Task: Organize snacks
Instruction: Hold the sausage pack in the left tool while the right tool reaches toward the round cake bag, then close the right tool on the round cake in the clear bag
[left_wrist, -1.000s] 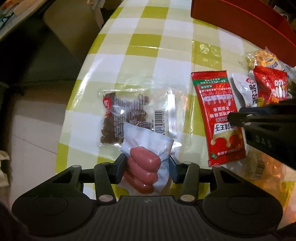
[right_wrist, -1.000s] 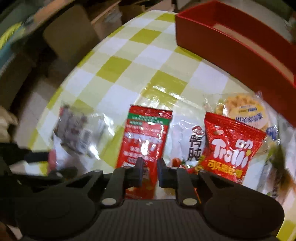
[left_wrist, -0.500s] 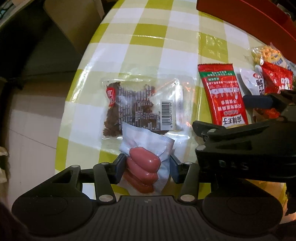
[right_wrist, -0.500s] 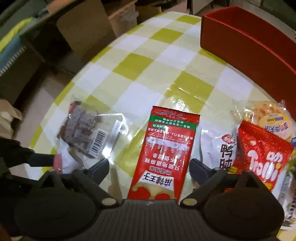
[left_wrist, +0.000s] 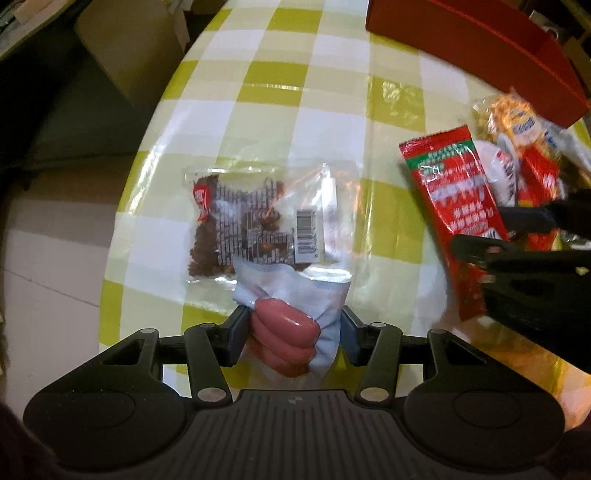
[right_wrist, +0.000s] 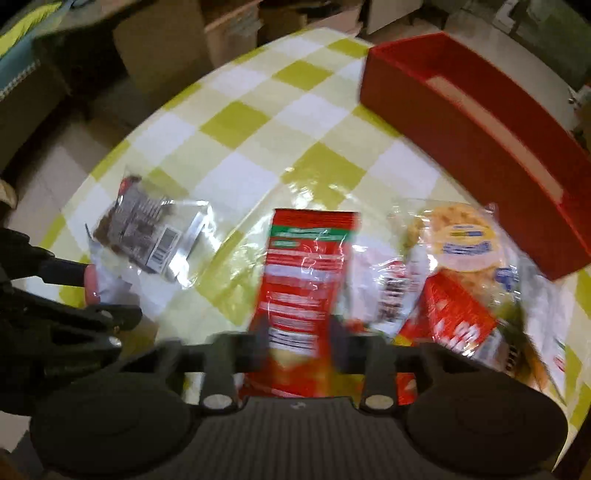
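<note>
Change: right gripper (right_wrist: 297, 343), spread wide around the red sachet (right_wrist: 306, 280) half a second ago, has now closed on its lower end, and the sachet looks tilted up off the cloth; the left has hardly shifted.
Red sachet: centre of the right view, blurred, its bottom pinched between the right fingers; in the left view it stands at the right edge (left_wrist: 454, 206).
Sausage pack: low centre of the left view (left_wrist: 291, 328), clamped between the left gripper (left_wrist: 291, 332) fingers, white wrapper bunched above the pink sausages.
Left fingers: pinching the sausage pack, pressed to both its sides.
Right fingers: pinching the red sachet.
Jerky bag: clear bag (left_wrist: 258, 229) flat on the cloth just above the sausage pack, touching or slightly under its wrapper.
Other snacks: a white packet (right_wrist: 391, 291), a red gummy bag (right_wrist: 454, 317) and a yellow cracker pack (right_wrist: 465, 240) heaped at lower right of the right view.
Box: red box (right_wrist: 480, 147) at upper right, its visible inside seems empty.
Tablecloth: green-and-white check (right_wrist: 240, 147), glossy.
Progress: early, I judge; no snack shows in the box, two are gripped, at least four lie loose.
Left to do: carry both held packs to the box, then the rest.
</note>
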